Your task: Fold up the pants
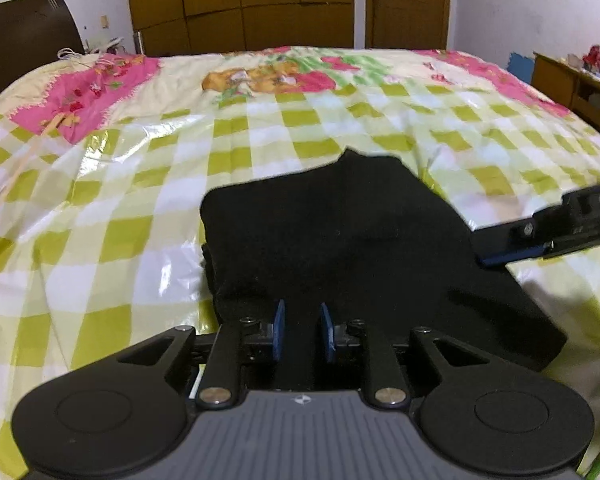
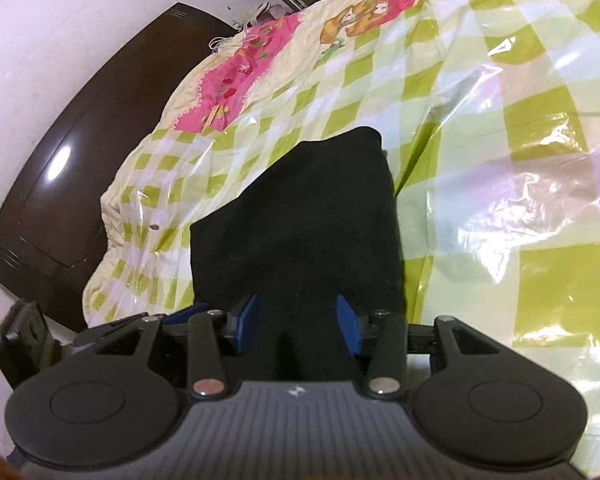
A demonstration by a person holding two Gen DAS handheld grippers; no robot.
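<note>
Black pants [image 1: 340,240] lie folded into a compact stack on the checked bed cover; they also show in the right wrist view [image 2: 300,216]. My left gripper [image 1: 303,330] is at the near edge of the stack, its blue pads a little apart with black cloth between them. My right gripper [image 2: 298,322] is at another edge of the stack, its pads wider apart over the cloth. In the left wrist view the right gripper's fingers [image 1: 540,236] reach the pants from the right.
The bed cover [image 1: 140,208] is glossy, green and white checked with pink patches. A dark headboard [image 2: 60,168] stands at the bed's left end. Brown wardrobe doors [image 1: 240,0] stand behind, and a wooden cabinet [image 1: 572,84] at the right.
</note>
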